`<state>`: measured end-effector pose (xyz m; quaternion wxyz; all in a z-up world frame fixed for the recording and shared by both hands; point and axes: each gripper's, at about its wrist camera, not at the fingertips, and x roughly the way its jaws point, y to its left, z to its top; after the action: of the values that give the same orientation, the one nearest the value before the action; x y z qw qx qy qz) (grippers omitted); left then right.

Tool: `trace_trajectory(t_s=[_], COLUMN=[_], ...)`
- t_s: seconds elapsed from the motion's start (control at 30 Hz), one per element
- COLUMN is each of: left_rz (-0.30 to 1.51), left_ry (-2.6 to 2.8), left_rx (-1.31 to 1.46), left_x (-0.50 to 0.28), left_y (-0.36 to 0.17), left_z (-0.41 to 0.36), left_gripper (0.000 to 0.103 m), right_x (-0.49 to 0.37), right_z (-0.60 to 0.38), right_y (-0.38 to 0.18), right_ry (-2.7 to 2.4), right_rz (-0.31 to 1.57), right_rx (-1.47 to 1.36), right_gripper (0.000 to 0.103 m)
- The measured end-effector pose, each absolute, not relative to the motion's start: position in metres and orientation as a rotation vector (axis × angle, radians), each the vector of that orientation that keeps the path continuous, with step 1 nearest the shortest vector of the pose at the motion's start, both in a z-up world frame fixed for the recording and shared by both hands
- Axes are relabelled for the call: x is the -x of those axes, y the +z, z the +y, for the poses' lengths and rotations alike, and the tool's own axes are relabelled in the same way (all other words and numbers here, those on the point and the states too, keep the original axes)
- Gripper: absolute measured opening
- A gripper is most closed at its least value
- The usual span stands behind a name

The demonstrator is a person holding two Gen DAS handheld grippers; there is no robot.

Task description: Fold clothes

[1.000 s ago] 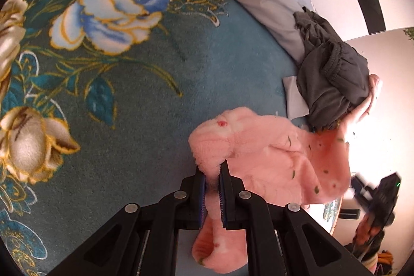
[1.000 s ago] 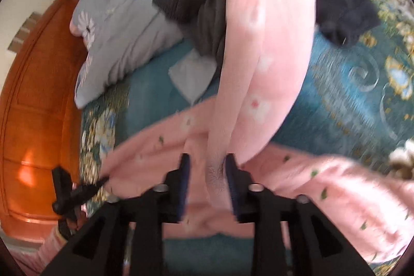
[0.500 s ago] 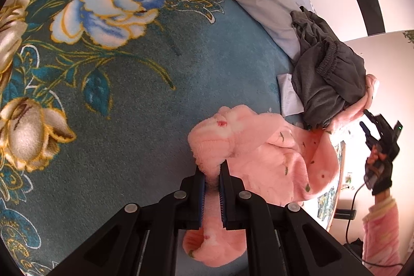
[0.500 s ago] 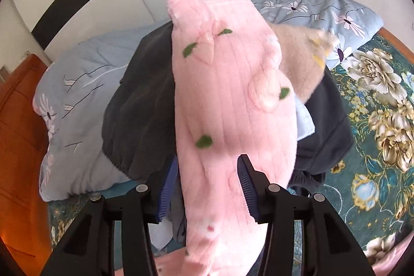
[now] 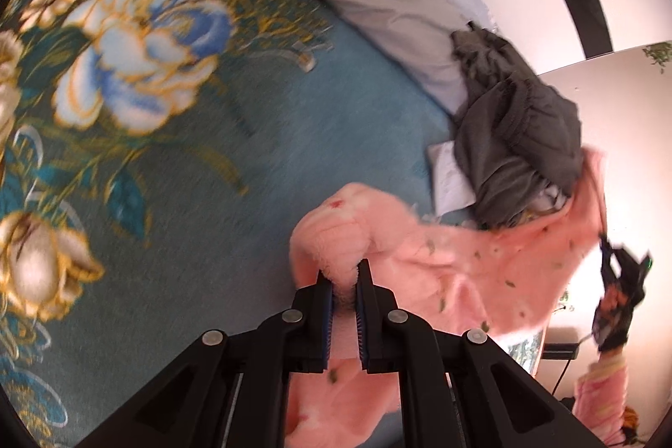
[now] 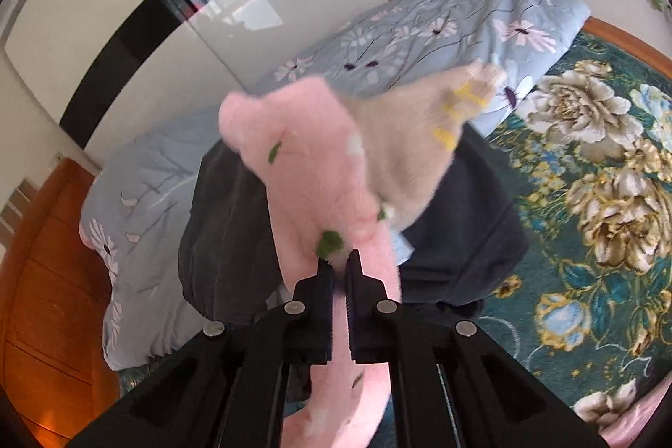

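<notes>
With both grippers, left (image 5: 344, 280) and right (image 6: 339, 271), clenched on the pink fleece garment (image 5: 462, 267), I'd lift evenly, clearing the dark clothes pile (image 6: 235, 221) near the bedspread's (image 5: 210, 196) pillow edge.

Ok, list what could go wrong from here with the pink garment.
1. The pink fleece garment lies partly under the dark grey clothes; pulling may drag that pile apart.
2. The right gripper pinches only a thin edge, which may slip out.
3. The beige piece may lift too.
</notes>
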<state>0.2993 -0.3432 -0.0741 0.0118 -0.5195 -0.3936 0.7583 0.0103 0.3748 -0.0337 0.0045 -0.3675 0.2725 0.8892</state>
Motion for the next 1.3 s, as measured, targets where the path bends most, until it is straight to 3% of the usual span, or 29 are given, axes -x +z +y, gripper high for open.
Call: trace_trajectory(t_s=[0.2, 0.43, 0.53, 0.67, 0.73, 0.8, 1.03, 1.3], left_rz=[-1.166, -1.091, -1.058, -1.045, -1.037, -1.022, -0.963, -0.944], left_ry=[2.368, 2.326, 2.34, 2.361, 2.368, 2.371, 2.387, 2.429], left_rx=[1.571, 1.717, 1.772, 1.818, 1.837, 1.857, 1.886, 1.906], left_x=[-0.265, -0.242, -0.24, -0.24, -0.24, -0.239, -0.234, -0.23], left_y=[-0.067, -0.095, -0.101, -0.105, -0.107, -0.109, -0.105, -0.098], left_z=[-0.326, -0.292, -0.286, -0.282, -0.279, -0.275, -0.26, -0.256], left_gripper=[0.01, 0.01, 0.01, 0.01, 0.011, 0.011, 0.011, 0.012], right_x=[-0.103, -0.184, -0.199, -0.193, -0.184, -0.172, -0.097, -0.052], right_z=[0.497, 0.573, 0.574, 0.564, 0.553, 0.535, 0.48, 0.467], right_y=[-0.04, -0.182, -0.211, -0.198, -0.18, -0.164, -0.197, -0.234], right_ry=[2.591, 2.128, 2.061, 2.147, 2.228, 2.318, 2.492, 2.437], right_rz=[0.922, 1.158, 1.178, 0.98, 0.77, 0.563, 0.225, -0.023], right_rx=[0.936, 1.147, 1.214, 1.295, 1.306, 1.312, 1.523, 1.632], right_gripper=[0.005, 0.005, 0.007, 0.01, 0.039, 0.055, 0.057, 0.056])
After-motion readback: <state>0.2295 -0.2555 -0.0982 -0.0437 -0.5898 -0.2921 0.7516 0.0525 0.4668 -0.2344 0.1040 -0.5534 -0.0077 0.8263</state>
